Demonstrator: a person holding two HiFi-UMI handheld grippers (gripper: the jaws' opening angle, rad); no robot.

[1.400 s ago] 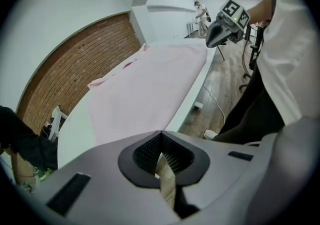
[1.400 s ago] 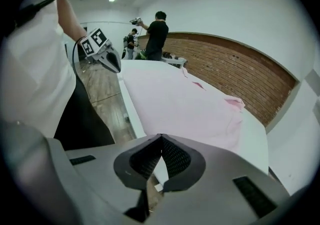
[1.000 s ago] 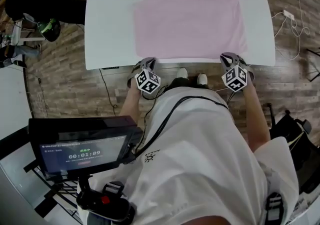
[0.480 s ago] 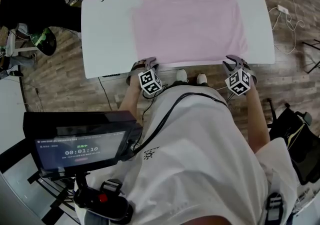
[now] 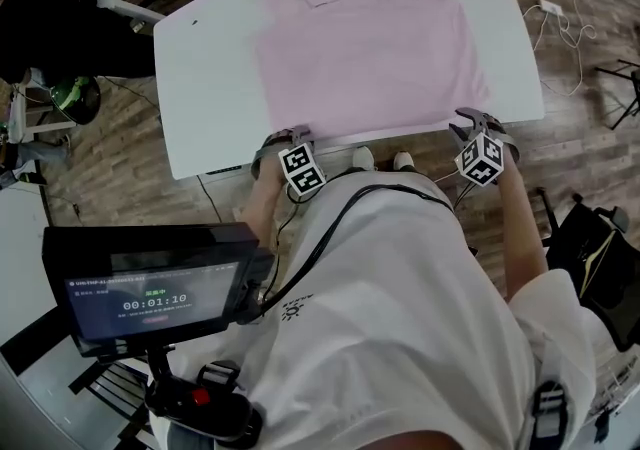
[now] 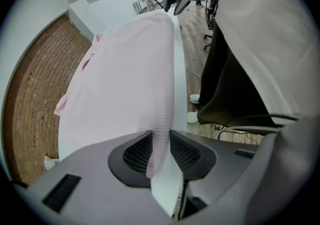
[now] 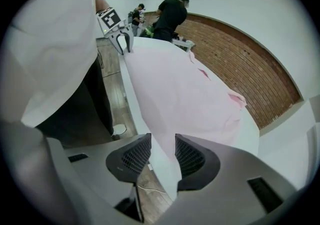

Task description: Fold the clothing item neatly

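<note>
White bench (image 5: 210, 88) on a wood-plank floor (image 5: 110, 153), with a pink garment (image 5: 365, 53) spread flat across it.
Folding looks barely begun. The left tool (image 6: 161, 141) and right tool (image 7: 163, 144) sit at the bench's near edge, one at each near corner of the garment. Both sets of jaws have just been opening and stand partly apart, straddling hem and bench edge and gripping nothing. Likely next: pinch both corners and carry them evenly toward the far edge.

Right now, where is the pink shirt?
The pink shirt lies flat on the white table, upper centre of the head view, its hem along the table's near edge.
</note>
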